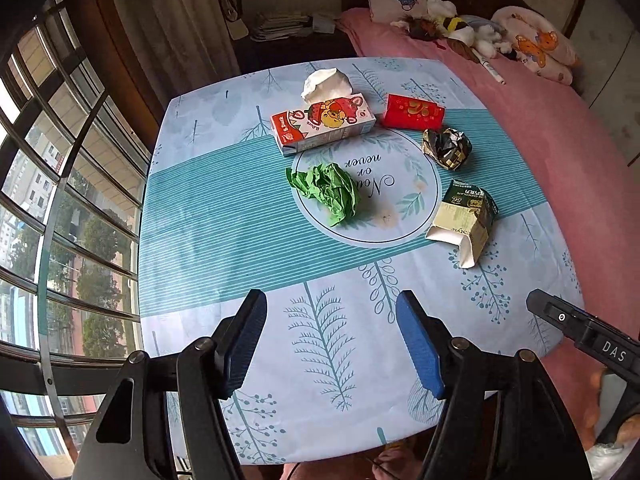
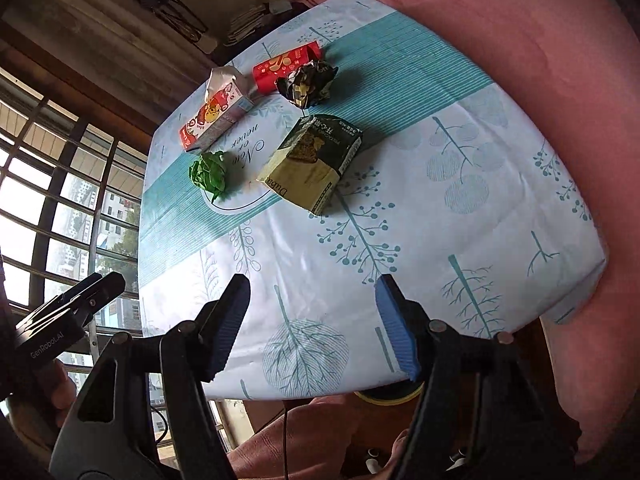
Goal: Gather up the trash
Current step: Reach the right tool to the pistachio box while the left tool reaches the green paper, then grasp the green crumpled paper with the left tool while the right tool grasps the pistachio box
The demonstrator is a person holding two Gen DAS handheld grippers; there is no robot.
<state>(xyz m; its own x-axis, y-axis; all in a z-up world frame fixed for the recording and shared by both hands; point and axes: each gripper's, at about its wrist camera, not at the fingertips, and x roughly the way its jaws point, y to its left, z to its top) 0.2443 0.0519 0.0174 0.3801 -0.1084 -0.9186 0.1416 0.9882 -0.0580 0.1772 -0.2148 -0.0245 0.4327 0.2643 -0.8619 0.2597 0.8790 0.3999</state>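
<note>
Your left gripper (image 1: 331, 340) hanging over tabletop's near edge, jaws apart, holding nothing. Your right gripper (image 2: 312, 324) likewise gaping, empty, nearer right corner. Trash sitting mid-table (image 1: 208, 216): green paper wad (image 1: 326, 192), chocolate carton (image 2: 312, 162), foil ball (image 1: 447, 148), red packet (image 1: 412, 112), tissue box (image 1: 320, 125) toward far edge. Risk: wad or foil ball likely squirting sideways under off-centre pinch; no bin showing.

Yellow round thing (image 2: 390, 396) (identity unclear) sits mostly hidden under the table edge (image 2: 320, 390).

near table (image 1: 224, 240) half bare; far half: green wad (image 1: 326, 192), cartons (image 1: 464, 220) crowd centre
</note>
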